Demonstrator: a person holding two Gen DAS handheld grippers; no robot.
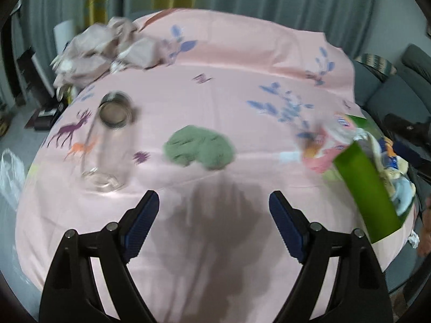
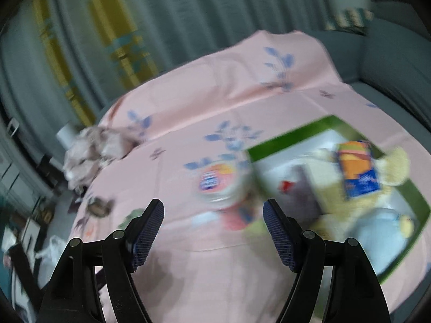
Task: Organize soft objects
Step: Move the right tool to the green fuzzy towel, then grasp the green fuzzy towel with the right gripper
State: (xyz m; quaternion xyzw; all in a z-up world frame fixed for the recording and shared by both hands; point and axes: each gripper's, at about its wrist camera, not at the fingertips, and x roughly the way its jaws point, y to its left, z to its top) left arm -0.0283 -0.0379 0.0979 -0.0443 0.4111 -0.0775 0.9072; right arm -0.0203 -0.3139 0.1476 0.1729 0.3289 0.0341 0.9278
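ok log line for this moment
left gripper open, empty | right gripper open, empty | green cloth on table | box part filled

- Right gripper (image 2: 212,212) spread wide, empty, above pink sheet (image 2: 221,263).
- Green box (image 2: 291,134) holds soft toys (image 2: 396,161); blurred.
- Round tub (image 2: 221,183) just beside the box.
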